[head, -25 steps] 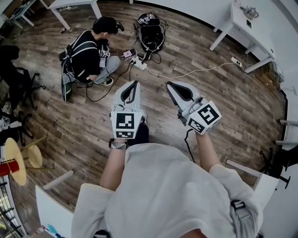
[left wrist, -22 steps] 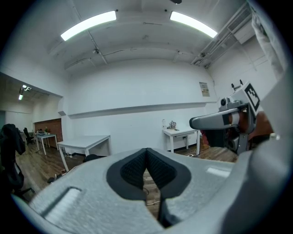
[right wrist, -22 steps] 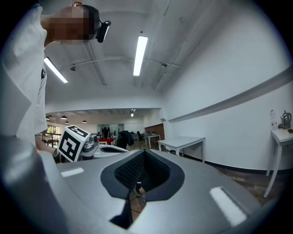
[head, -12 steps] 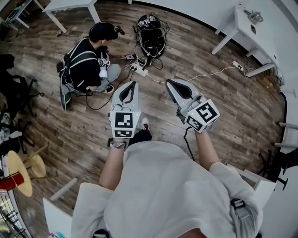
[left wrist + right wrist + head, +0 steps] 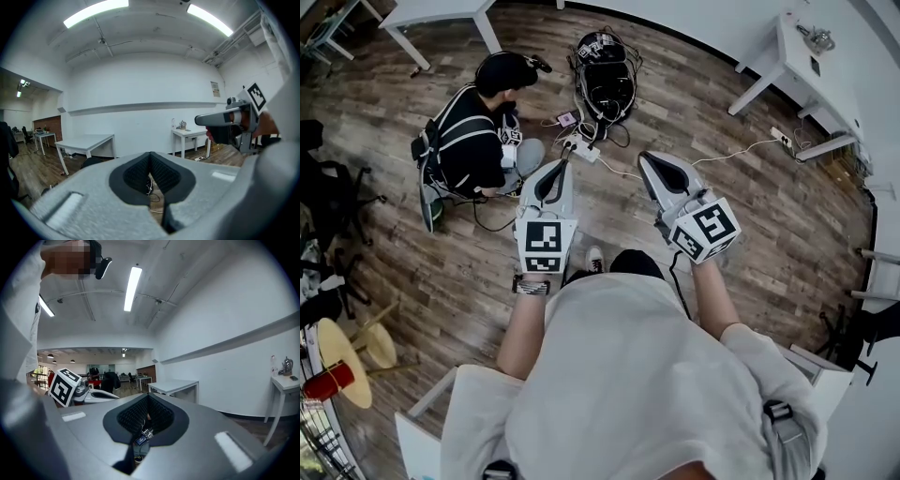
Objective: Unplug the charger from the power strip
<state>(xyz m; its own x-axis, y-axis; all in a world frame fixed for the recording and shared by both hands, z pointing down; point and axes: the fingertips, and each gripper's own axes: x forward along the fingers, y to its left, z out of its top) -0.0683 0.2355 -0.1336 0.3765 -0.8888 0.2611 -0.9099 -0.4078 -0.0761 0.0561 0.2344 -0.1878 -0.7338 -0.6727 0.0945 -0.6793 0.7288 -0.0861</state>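
Left gripper (image 5: 562,169) and right gripper (image 5: 647,159) are held side by side in front of the wearer, apart from each other, over the wood floor (image 5: 441,253). Left jaws: pressed together, nothing between them. Right jaws: also pressed together and empty. The power strip (image 5: 581,148) lies on the floor beyond the gripper tips, and neither gripper touches it. White plugs sit in it; which one is the charger cannot be told at this size. A seated person (image 5: 469,131) is on the floor near the strip, to its left. A small pink device (image 5: 566,119) lies just past the strip, and a black bag (image 5: 607,80) stands behind that. A white cable (image 5: 736,150) runs rightward toward a white table (image 5: 797,52) by the far wall.
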